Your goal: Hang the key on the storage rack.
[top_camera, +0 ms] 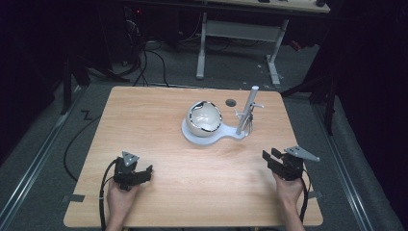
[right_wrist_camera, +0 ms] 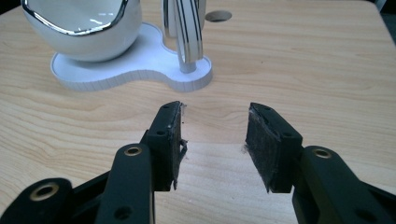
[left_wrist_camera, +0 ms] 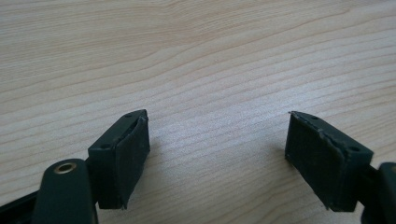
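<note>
One wide bench (top_camera: pixel 192 192) of light wood carries all that we see. Past its middle lies a flat white base plate (top_camera: pixel 226 136) with a rounded outline. On the broad end of the plate stands a glossy white bowl (top_camera: pixel 204 120) with a dark, shiny rim, its mouth tilted toward the near side. On the narrow end rises a thin white post (top_camera: pixel 251 103), and from it hangs a white whisk-like tool with dark stripes (right_wrist_camera: pixel 187 28), just beside the bowl.

We see the left gripper (top_camera: pixel 143 173), black, held in the left hand (top_camera: pixel 119 199) at the near left part of the bench, well apart from the plate. Its jaws stand wide apart, with bare wood between them (left_wrist_camera: pixel 217 154). The right gripper (top_camera: pixel 270 156), in the right hand (top_camera: pixel 288 190), is at the near right and points toward the plate (right_wrist_camera: pixel 135 74). Its jaws (right_wrist_camera: pixel 215 140) are parted by a narrower gap and hold nothing; the plate lies near, not touched.

Behind the post there is a small round hole (top_camera: pixel 231 102) in the bench.
</note>
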`<state>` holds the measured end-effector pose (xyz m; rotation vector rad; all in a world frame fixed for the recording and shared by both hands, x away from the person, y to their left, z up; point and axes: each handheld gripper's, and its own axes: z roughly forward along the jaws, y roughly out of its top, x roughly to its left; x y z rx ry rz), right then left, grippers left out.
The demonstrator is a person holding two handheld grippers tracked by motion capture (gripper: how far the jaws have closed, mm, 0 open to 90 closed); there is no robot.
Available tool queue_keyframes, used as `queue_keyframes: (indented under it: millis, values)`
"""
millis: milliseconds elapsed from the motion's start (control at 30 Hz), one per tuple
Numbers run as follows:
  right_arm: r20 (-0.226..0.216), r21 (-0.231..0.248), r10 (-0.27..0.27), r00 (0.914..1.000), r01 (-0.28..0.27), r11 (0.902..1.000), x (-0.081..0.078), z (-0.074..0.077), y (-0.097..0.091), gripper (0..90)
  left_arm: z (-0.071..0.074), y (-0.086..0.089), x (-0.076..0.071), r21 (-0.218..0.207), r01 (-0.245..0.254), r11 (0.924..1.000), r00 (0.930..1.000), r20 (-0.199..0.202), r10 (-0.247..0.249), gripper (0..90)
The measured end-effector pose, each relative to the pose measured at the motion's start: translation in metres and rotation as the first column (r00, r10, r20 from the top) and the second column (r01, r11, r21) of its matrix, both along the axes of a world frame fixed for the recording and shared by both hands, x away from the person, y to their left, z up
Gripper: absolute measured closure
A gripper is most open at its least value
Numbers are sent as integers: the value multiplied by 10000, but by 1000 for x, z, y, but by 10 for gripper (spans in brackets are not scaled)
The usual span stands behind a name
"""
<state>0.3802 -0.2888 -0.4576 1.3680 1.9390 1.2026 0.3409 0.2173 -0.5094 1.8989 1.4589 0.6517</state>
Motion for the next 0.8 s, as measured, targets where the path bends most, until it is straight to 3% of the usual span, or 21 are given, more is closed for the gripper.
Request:
queue_keyframes:
  millis: [233, 400, 533, 567, 800]
  values:
    - [-536, -659, 81, 9985, -116, 9978, 6, -16, 10, 535, 0, 0, 0, 1, 1, 10000, 10000, 1, -1, 222]
    - [-1053, -1334, -2, 9944, -139, 9910, 10, -30, 18, 520, 0, 0, 0, -1, 0, 10000, 10000, 1, 0, 222]
    - [-1763, -1938, -125, 9843, -223, 9808, 16, -42, 24, 452, 0, 0, 0, 1, 3, 10000, 10000, 2, -3, 222]
    - [-1413, -1841, -22, 9900, -241, 9826, 16, -47, 23, 443, 0, 0, 0, -3, 0, 10000, 10000, 6, 0, 222]
    - [-1407, -1876, -162, 9899, -106, 9822, 15, -47, 24, 437, 0, 0, 0, -2, 0, 10000, 10000, 3, 0, 223]
